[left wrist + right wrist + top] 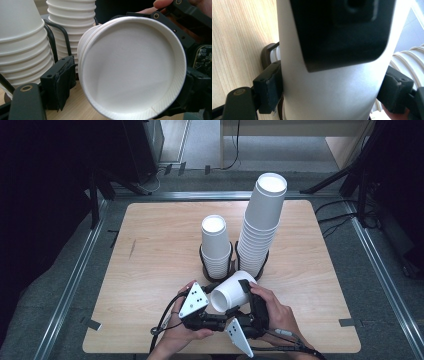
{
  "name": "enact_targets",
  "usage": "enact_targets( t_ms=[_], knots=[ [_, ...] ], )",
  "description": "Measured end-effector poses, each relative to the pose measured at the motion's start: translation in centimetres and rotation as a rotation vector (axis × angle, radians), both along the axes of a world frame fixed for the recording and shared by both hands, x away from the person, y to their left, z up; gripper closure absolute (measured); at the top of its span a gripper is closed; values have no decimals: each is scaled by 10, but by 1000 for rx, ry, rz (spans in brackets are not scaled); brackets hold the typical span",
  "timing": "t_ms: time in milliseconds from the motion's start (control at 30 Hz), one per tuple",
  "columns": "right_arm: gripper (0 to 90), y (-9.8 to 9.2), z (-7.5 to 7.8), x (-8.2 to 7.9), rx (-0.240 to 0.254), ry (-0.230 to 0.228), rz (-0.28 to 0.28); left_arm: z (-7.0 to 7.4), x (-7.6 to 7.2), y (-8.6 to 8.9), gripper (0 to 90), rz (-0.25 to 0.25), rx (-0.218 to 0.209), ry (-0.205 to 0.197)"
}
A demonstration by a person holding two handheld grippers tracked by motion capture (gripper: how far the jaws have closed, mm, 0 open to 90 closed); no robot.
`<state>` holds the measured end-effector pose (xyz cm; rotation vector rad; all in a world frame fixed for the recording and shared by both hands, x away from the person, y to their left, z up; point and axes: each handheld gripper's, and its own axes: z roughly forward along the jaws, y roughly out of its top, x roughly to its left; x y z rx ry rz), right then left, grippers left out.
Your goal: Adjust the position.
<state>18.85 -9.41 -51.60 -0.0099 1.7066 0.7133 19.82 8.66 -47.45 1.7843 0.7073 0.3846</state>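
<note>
Two grippers meet over the near edge of a wooden table [150,235], a white paper cup [231,290] lying on its side between them. The right gripper [332,87] pinches the cup's wall from both sides — its pads press the paper. The left gripper [120,85] faces the cup's open mouth, jaws spread on either side of the rim; whether they touch it cannot be told. Just behind stand a short cup stack [215,245] and a tall cup stack [260,227] in black wire holders.
</note>
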Motion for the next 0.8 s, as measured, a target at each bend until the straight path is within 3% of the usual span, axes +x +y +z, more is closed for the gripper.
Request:
enact_targets(
  t_ms=[800],
  knots=[
    [163,1,-1,-1,-5,-13,5,3,-2,3,220,-3,-1,17]
  ],
)
